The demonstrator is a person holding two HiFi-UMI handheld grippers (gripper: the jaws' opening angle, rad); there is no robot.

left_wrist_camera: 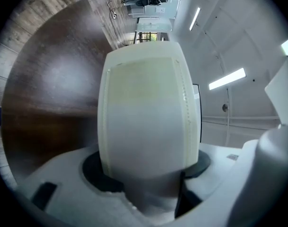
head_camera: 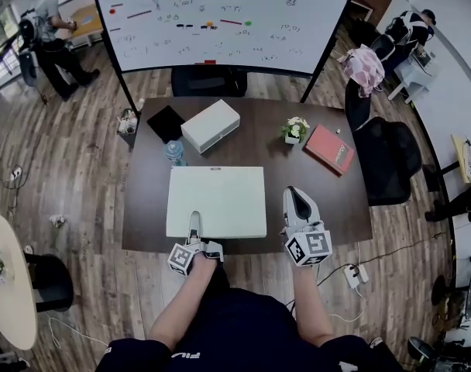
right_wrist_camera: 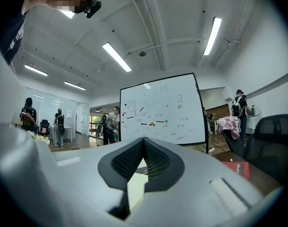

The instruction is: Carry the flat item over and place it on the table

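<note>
The flat item (head_camera: 216, 201), a pale rectangular panel, sits level over the dark table (head_camera: 255, 149), its near edge clamped in my left gripper (head_camera: 194, 222).

— Where can we get through on the table (head_camera: 348, 200)?
— Bare wood lies right of the white panel (head_camera: 217, 201), up to the red book (head_camera: 329, 149). Behind the panel, the white box (head_camera: 211, 125), bottle (head_camera: 174, 153) and flower pot (head_camera: 295, 131) block us.

This is an office meeting room. A scribbled whiteboard (head_camera: 220, 22) stands at the top, behind a dark bench (head_camera: 313, 200), with an office chair (head_camera: 386, 161) at right.
</note>
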